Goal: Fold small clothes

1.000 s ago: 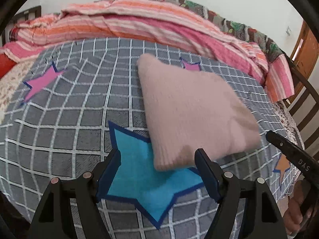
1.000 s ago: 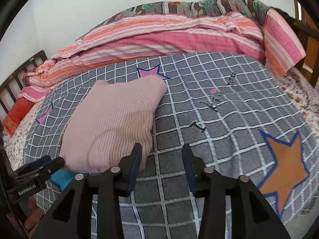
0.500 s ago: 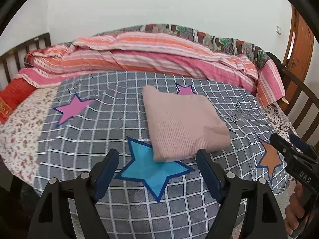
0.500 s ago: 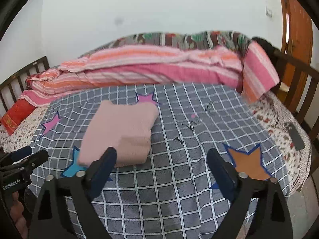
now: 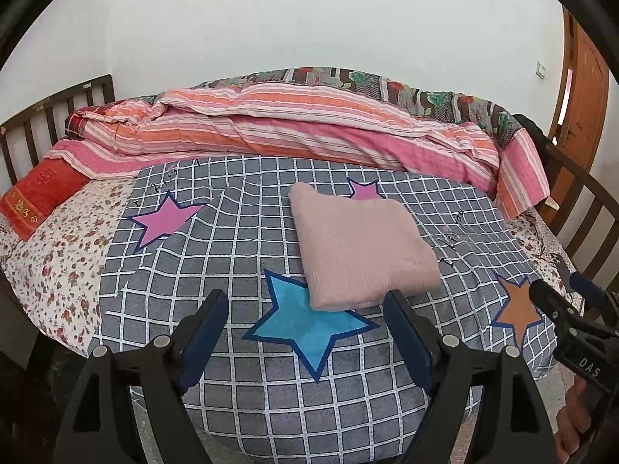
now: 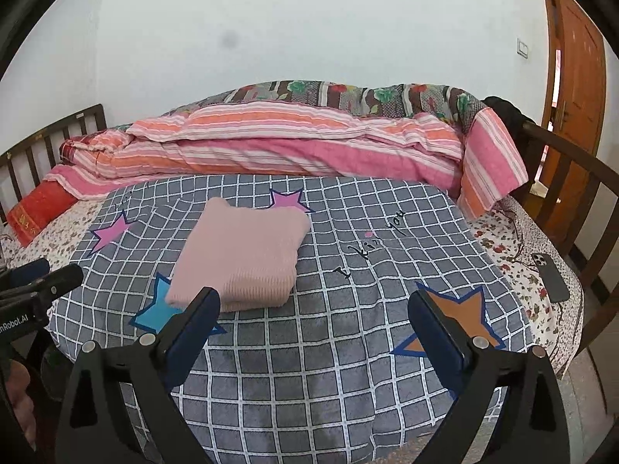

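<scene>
A folded pink knitted garment [image 5: 359,247] lies flat on the grey checked blanket [image 5: 216,255], partly over a blue star; it also shows in the right wrist view [image 6: 243,255]. My left gripper [image 5: 305,332] is open and empty, held back from the bed's near edge, short of the garment. My right gripper [image 6: 315,324] is open wide and empty, also back from the bed, to the right of the garment. Each gripper's tip shows at the edge of the other's view.
Striped pink and orange bedding [image 5: 294,127] is piled along the far side of the bed. A red cushion [image 5: 38,193] lies far left. A dark phone [image 6: 549,276] lies on the floral sheet at the right. Wooden bed rails [image 6: 572,178] and a door [image 6: 572,69] stand right.
Both grippers have pulled back and up from the garment, so the whole bed shows. The right gripper has opened wide. The garment stays folded on the blanket.
</scene>
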Available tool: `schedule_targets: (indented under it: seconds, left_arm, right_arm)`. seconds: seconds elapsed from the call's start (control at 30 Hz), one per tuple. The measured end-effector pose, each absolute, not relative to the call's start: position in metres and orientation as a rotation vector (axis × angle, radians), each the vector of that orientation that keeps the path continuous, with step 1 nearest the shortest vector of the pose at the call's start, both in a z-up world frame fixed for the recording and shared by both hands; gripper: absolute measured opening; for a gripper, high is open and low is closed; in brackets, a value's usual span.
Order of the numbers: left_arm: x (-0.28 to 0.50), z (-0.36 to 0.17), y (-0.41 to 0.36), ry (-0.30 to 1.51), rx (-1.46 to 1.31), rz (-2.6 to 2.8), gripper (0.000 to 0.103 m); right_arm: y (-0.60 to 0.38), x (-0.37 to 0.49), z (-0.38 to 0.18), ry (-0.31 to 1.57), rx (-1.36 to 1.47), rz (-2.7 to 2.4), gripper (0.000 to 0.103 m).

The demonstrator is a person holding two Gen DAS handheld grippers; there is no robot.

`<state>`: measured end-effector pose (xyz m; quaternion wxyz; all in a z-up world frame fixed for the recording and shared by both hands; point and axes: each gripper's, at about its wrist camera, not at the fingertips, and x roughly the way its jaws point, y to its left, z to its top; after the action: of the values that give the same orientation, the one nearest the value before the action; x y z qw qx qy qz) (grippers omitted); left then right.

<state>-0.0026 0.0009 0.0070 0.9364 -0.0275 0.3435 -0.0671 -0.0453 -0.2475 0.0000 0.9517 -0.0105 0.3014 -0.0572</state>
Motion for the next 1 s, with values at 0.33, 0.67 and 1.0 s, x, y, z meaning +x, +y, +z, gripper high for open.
schedule_targets:
  seconds: [0.33,0.67,1.0]
  left_arm:
    - [-0.009,0.008,-0.012,0.698,-0.028,-0.143,0.081]
    - [-0.010,0.007,-0.017,0.704,-0.024,-0.147,0.081]
    - [-0.011,0.007,-0.019,0.703,-0.023,-0.149,0.081]
  right_arm:
    - [-0.254,-0.052,-0.003,0.615,0.014,-0.112,0.096]
    - [-0.259,-0.052,-0.005,0.615,0.032,-0.116,0.096]
    - [-0.258,-0.053,-0.003,0.607,0.030,-0.112,0.096]
